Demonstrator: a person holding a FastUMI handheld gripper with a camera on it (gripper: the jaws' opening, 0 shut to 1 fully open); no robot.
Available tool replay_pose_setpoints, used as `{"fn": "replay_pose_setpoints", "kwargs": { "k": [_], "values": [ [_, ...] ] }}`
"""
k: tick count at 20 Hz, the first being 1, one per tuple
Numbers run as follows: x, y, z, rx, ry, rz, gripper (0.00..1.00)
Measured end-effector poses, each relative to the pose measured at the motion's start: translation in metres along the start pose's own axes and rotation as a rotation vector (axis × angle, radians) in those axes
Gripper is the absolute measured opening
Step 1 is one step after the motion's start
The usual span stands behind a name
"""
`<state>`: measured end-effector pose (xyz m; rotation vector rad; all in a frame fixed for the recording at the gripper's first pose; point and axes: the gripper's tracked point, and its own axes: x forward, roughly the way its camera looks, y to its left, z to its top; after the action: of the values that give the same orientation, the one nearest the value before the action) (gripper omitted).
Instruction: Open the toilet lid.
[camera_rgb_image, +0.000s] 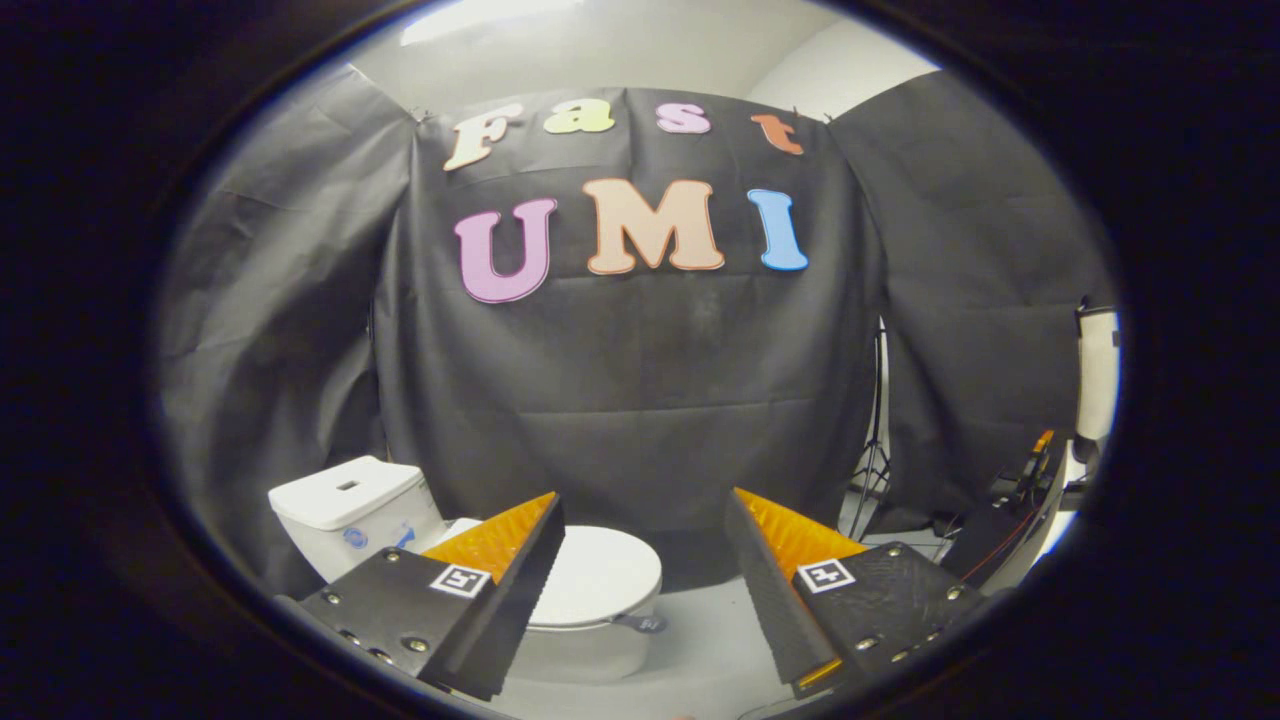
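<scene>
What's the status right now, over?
Gripper open, fingers apart, holding nothing. White ceramic toilet beyond the fingers, its flat white lid down, untouched. Nothing seen between fingers and lid.

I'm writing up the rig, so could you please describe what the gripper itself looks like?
The gripper has two wedge-shaped fingers that taper forward. Their inner pads are ridged like fine teeth. Each finger carries a small square black-and-white tag on top, and round metal screw heads dot the bodies.

White toilet (352, 512) (lid (600, 575) too) against black cloth (640, 400).
</scene>
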<state>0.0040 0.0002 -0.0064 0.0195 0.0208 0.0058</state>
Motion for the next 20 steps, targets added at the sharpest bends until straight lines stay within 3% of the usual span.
{"fn": "replay_pose_setpoints", "kwargs": {
  "k": [6,20],
  "values": [
    [0.004,-0.006,-0.008,0.017,0.027,-0.014,0.96],
    [0.007,-0.061,-0.061,0.217,0.166,-0.188,0.96]
  ]
}}
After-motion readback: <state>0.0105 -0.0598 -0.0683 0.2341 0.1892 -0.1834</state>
